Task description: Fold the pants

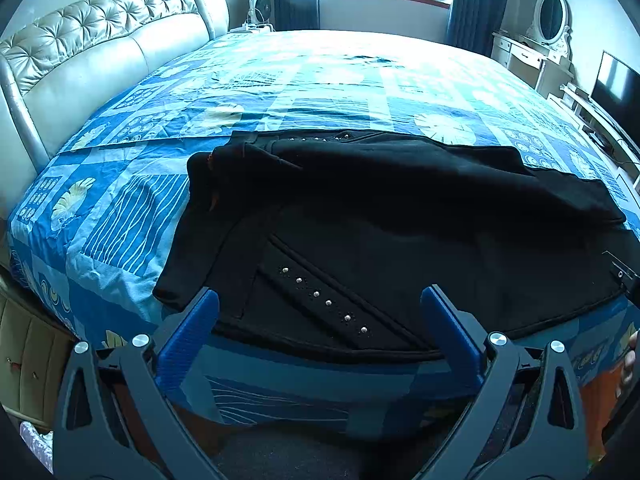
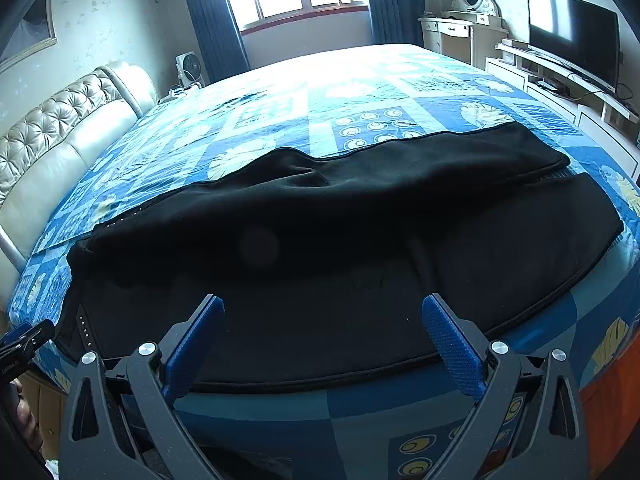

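Both grippers, left (image 1: 320, 304) and right (image 2: 323, 312), hover with jaws apart, empty. Black pants (image 2: 320, 248) lie along the bed's (image 2: 360, 92) near edge; far side free.

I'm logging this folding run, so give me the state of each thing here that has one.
Black pants: lying across the near edge of the bed, one leg laid over the other, not held.
Left gripper: open, holding nothing, over the studded waist end.
Right gripper: open, holding nothing, over the legs.
Curtains: drawn apart.
Television: screen dark.
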